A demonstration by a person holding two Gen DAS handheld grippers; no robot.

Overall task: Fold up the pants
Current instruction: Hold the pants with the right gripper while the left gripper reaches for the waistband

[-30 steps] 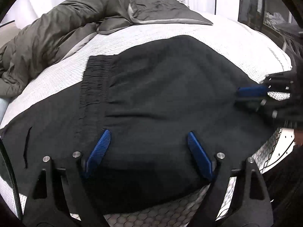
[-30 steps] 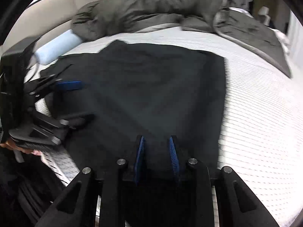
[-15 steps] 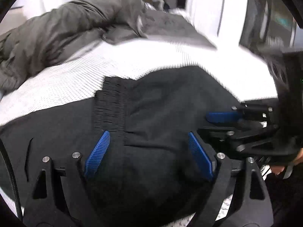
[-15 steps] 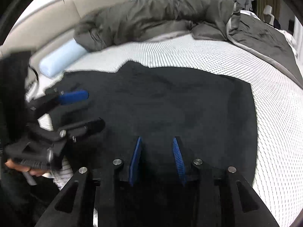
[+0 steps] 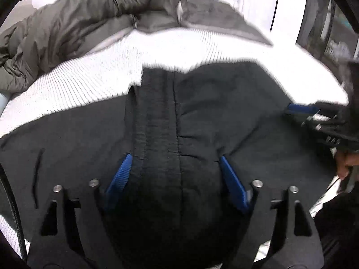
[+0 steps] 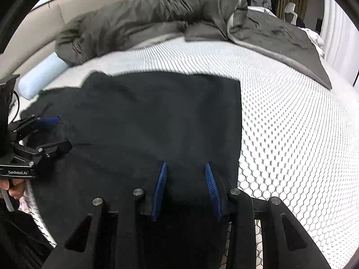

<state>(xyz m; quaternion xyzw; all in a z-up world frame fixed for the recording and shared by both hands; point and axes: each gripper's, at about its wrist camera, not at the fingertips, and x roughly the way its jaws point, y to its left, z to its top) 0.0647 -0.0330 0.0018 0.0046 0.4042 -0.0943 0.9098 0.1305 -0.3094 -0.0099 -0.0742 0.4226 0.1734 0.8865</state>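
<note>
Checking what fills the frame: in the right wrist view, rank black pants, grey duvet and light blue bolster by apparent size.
1. black pants, though nearness to the camera inflates them
2. grey duvet
3. light blue bolster

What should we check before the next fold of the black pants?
1. Pants lying flat on the mattress: ok.
2. Waistband between the left gripper pads: ok, jaws closing.
3. Left gripper pressing the cloth: cannot tell.
4. Right gripper holding cloth: not ok, the pads stand apart over the pants.
5. Grey duvet clear of the pants: ok.
</note>
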